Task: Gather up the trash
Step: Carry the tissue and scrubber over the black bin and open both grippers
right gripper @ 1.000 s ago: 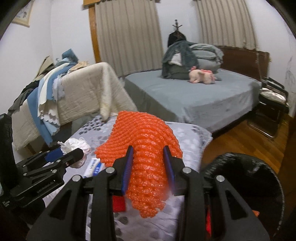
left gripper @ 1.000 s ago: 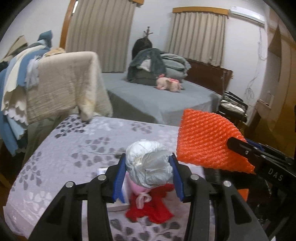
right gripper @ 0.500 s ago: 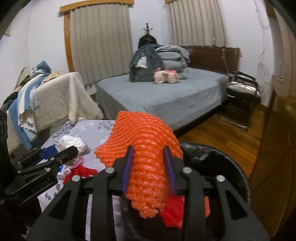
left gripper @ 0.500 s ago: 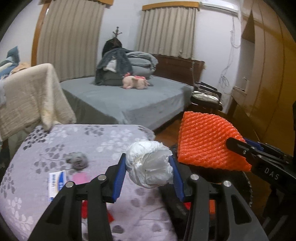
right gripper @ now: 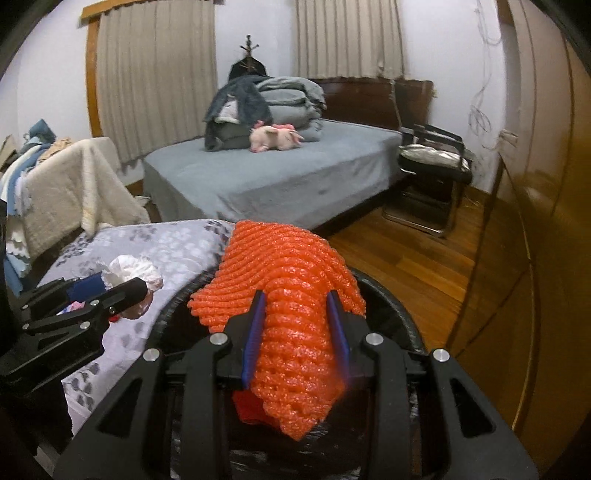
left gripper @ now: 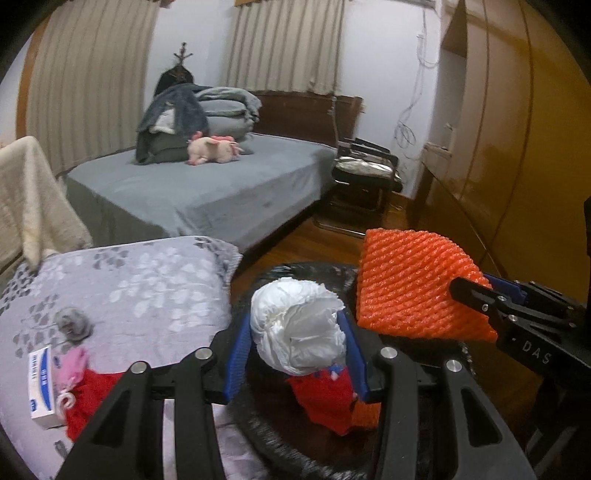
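At lower centre, the left gripper (left gripper: 298, 343) pinches a white tissue wad (left gripper: 299, 328), and the right gripper (right gripper: 295, 334) clamps an orange foam net (right gripper: 291, 317). Both hang over the black bin (left gripper: 314, 454), presumably for dropping in.

- We see a bed (right gripper: 280, 181) under a grey cover, folded bedding (right gripper: 288, 96) and a pink plush toy (right gripper: 275, 138) on it.
- Beige curtains (right gripper: 155, 70) hang on white walls (right gripper: 255, 22).
- A wooden floor (right gripper: 410, 258) runs to a black chair (right gripper: 432, 177) and a brown wardrobe (right gripper: 535, 184).
- A cream blanket (right gripper: 74, 184) drapes at the left.
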A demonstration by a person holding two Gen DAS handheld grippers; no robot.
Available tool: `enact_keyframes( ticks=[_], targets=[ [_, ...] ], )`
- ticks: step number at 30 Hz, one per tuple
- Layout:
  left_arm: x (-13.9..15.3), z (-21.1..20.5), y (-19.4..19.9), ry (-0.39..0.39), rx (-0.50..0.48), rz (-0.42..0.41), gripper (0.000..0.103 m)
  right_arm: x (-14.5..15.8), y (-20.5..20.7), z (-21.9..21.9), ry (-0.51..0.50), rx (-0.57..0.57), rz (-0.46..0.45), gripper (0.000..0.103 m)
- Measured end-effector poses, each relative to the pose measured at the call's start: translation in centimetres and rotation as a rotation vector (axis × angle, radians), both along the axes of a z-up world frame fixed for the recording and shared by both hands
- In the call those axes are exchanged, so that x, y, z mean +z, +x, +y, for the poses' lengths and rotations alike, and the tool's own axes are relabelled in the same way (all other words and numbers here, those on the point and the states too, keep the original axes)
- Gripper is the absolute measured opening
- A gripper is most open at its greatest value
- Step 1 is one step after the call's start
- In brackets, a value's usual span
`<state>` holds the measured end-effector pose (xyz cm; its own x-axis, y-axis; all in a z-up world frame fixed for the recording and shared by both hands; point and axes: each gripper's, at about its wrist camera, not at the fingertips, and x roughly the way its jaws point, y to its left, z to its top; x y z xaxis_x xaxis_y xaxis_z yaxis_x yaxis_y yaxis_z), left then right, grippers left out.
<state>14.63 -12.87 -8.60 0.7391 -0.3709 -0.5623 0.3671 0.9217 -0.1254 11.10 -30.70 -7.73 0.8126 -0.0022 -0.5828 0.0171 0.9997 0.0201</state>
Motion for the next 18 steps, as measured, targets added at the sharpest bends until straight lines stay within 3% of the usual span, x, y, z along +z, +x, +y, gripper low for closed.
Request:
enact_keyframes(
  ticks=[18],
  targets=[
    [-4.7,-4.7,2.9,0.021,-0.090,0.093,0.049,-5.7,1.6,-3.2,-0.005,-0.066,0.128,0.039]
  ],
)
